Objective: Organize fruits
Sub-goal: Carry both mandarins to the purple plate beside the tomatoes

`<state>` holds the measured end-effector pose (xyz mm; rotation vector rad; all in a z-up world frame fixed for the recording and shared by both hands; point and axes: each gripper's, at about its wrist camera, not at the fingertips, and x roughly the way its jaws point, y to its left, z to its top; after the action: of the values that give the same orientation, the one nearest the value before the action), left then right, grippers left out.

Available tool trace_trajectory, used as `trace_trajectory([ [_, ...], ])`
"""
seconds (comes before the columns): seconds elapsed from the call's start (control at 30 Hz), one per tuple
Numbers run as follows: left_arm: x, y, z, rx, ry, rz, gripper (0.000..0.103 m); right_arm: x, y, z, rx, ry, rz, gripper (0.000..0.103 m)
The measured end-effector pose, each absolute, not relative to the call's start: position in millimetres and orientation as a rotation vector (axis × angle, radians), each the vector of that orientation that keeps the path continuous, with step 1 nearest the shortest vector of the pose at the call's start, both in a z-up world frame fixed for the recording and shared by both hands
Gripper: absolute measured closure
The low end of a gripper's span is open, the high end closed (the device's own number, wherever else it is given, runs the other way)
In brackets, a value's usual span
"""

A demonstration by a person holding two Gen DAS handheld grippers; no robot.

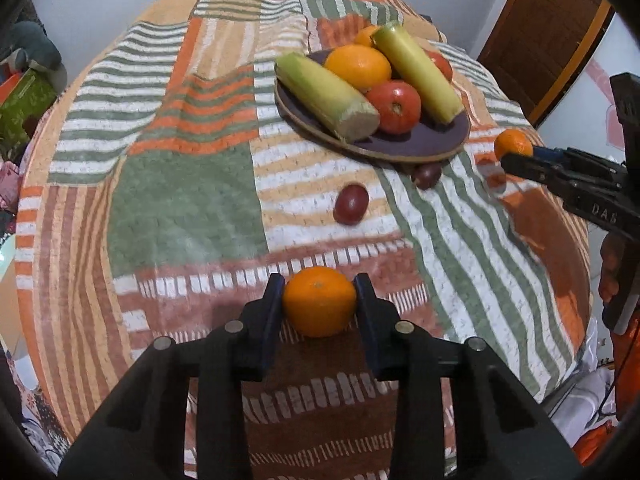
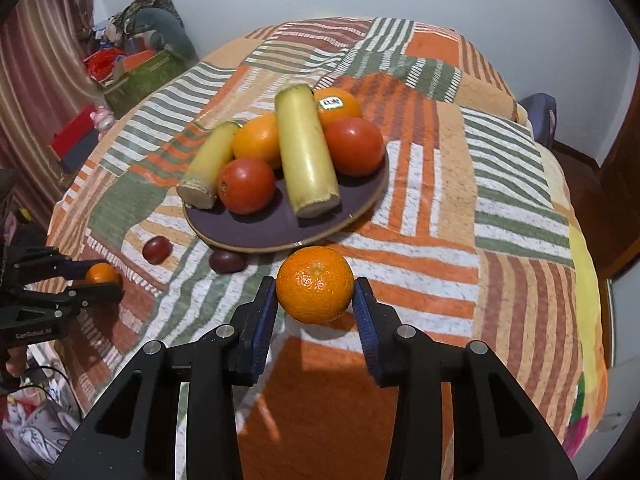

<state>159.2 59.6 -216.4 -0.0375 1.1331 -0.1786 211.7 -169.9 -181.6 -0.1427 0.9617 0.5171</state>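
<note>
We squeeze one small orange (image 1: 319,302) in our left gripper (image 1: 319,304) and another orange (image 2: 315,285) in our right gripper (image 2: 315,294). The plate (image 2: 256,236) sits at twelve o'clock.

the right gripper (image 2: 315,300) clamps a small round orange mandarin (image 2: 315,285). at twelve o'clock sits a dark purple round plate (image 2: 256,236); at nine o'clock, the left gripper (image 2: 105,280) grips another small mandarin (image 2: 100,273).

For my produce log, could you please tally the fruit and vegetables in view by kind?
Round orange citrus fruits: 4 (two on the dark plate, one in each tool)
Red tomatoes: 2
Pale green-yellow cut stalks: 2
Small dark red fruits: 2
Total: 10
</note>
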Motion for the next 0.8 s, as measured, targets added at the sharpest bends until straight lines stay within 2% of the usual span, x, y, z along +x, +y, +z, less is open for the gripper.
trace_trajectory([
  [0.4,196,34,-184,-0.056,1.023,-0.238,0.068,226,-148,-177,-0.155,0.936,0.549,0.068],
  [0.8,228,17,-191,-0.076,1.017,-0.272,0.068,238,-130,-190,-0.133,0.962,0.599,0.068],
])
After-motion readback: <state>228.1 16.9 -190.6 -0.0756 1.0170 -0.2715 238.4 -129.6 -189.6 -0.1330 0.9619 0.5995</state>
